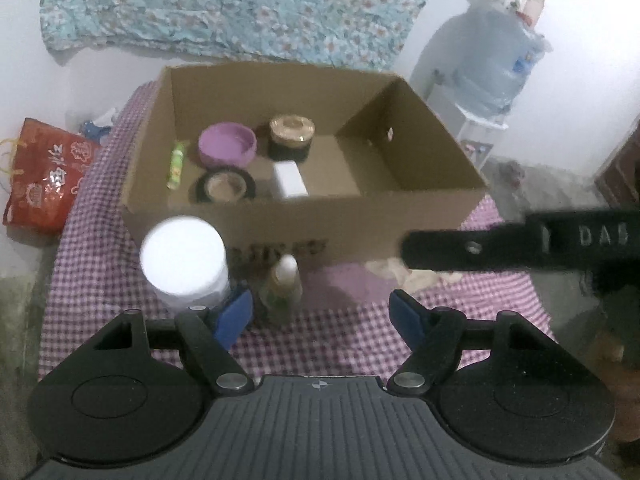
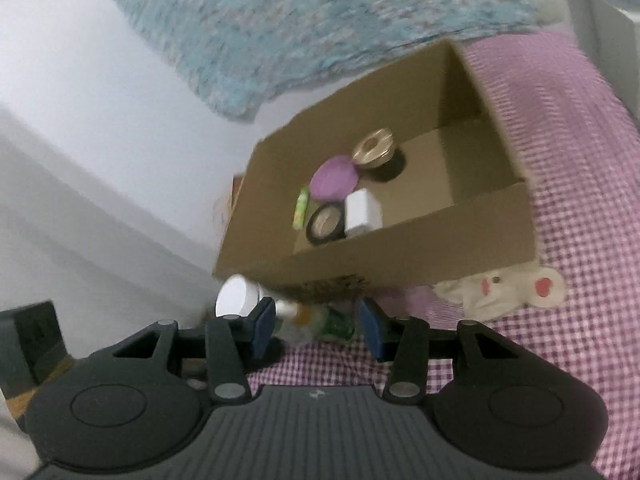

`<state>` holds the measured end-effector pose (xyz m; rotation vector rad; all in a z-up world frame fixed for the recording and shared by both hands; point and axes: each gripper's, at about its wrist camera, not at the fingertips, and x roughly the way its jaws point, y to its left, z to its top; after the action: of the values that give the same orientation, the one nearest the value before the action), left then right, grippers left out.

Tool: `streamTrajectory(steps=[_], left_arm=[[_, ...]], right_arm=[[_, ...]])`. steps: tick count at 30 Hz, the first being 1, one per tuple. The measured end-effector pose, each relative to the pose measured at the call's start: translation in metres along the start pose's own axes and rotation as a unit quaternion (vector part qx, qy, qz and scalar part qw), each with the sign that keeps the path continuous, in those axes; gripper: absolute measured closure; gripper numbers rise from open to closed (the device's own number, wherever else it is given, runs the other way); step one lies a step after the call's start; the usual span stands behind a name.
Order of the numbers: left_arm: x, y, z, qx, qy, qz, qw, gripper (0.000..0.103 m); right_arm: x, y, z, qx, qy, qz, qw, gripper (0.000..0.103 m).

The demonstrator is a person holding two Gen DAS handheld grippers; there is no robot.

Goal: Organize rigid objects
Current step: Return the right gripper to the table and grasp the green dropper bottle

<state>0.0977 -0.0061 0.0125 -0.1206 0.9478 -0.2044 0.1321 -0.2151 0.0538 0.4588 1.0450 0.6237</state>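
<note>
Here, the left gripper (image 1: 322, 318) stood wide and empty; the right gripper (image 2: 317, 330) straddled a small clear bottle (image 2: 308, 320), seemingly not gripping it. Beside it stood a white jar (image 1: 185, 261). Beyond, the cardboard box (image 1: 420, 200) held earlier items. Next: close and lift over the wall.

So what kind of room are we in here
Probably a room in a home, maybe a bedroom or living space: a floral quilt hangs on the wall, a water dispenser jug stands in the corner, and a cardboard box of toiletries sits on a purple checked tablecloth.
</note>
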Motion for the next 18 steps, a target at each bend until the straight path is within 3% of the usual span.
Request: streamTrajectory(steps=[10,18], left_arm=[[0.027,0.001,-0.013,0.004,-0.008,0.014,0.9999,0.038],[0.035,0.01,-0.023,-0.003,-0.01,0.012,0.9999,0.045]], right_arm=[[0.052,0.038,-0.006,-0.124,0.041,-0.06,0.99,0.054],[0.071,0.046,-0.008,-0.161,0.053,-0.057,0.984,0.058]])
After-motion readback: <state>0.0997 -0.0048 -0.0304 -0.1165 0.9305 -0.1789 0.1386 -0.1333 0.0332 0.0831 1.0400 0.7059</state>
